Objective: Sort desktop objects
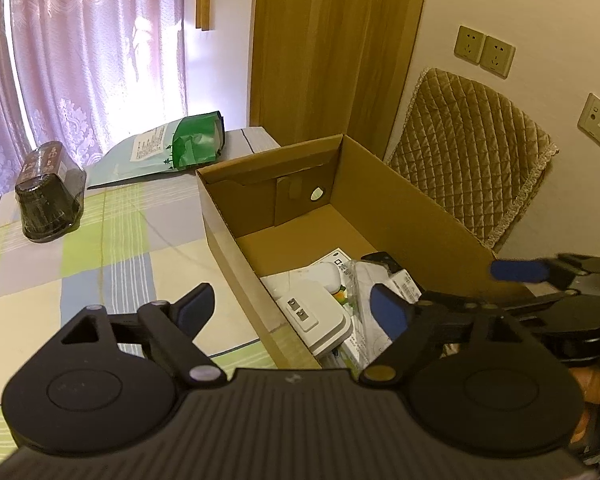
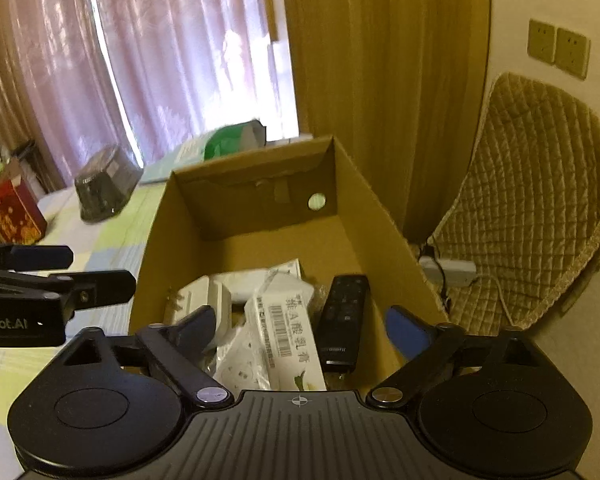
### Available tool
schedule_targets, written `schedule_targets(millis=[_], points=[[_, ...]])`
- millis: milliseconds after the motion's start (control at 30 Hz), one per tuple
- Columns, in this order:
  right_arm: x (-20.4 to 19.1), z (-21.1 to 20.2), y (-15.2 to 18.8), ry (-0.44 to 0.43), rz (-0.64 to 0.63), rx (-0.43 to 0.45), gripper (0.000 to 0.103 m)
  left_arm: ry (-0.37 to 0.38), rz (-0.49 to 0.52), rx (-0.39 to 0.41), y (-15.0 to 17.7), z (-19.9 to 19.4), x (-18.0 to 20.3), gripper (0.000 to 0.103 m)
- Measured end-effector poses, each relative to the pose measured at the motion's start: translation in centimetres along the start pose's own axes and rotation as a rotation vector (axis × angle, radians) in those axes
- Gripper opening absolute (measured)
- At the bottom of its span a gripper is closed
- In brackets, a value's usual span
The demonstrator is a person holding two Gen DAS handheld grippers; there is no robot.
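Cardboard box sits on the bench, already holding a black remote and white packets. Both grippers — left gripper, right gripper — hover with jaws wide apart, empty. Likely next: the dark tub — approach squarely, lift clear of the box wall.

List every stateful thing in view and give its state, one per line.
Left hand-held gripper: open, empty.
Right hand-held gripper: open, empty.
Cardboard box: open-topped, partly filled.
Remote control: in the box, lying flat.
Black container: upside down on the table.
Green bag: lying flat.
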State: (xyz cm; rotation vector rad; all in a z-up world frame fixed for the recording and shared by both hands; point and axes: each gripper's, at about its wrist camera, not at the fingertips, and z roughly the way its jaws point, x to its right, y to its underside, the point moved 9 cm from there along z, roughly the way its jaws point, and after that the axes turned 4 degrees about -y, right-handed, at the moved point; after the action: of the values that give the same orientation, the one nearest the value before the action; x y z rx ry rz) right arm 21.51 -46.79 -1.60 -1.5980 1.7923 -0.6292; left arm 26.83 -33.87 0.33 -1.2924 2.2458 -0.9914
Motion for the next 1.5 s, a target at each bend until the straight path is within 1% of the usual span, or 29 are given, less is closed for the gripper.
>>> schedule_targets(millis=[233,500,700,933,1133,1200,1233,1367,1500], points=[[0.0,-0.5,0.2,0.006,-0.006,-0.011,0.093,-0.023,0.012,0.029,-0.1,-0.7,-0.2,0.102],[0.0,-1.7,0.2,0.020,-0.011,-0.014,0.093,-0.060,0.024,0.049,-0.1,-2.2,-0.7,0.102],[-0.1,-3.1,0.3,0.033,-0.010,-0.014,0.094,-0.073,0.016,0.043,0.4,-3.8,-1.2,0.102],[-0.8,-5.6,0.4,0.045,0.001,-0.013,0.094,-0.093,-0.017,0.008,2.1,-6.3,-1.9,0.102],[-1.9,-8.0,0.9,0.045,0.018,-0.013,0.094,-0.094,-0.040,0.011,3.7,-9.2,-1.9,0.102],[-2.3,-8.8,1.2,0.046,0.024,-0.012,0.101,-0.095,-0.047,0.011,4.2,-10.2,-1.9,0.102],[-2.6,-9.2,1.4,0.046,0.027,-0.011,0.103,-0.098,-0.048,0.014,4.4,-10.6,-1.9,0.102],[-3.5,-10.9,2.1,0.037,0.037,-0.003,0.103,-0.119,-0.050,0.034,5.1,-12.3,-1.9,0.102],[-4.1,-12.3,2.6,0.042,0.042,0.002,0.103,-0.114,-0.066,0.049,5.5,-13.8,-1.9,0.102]])
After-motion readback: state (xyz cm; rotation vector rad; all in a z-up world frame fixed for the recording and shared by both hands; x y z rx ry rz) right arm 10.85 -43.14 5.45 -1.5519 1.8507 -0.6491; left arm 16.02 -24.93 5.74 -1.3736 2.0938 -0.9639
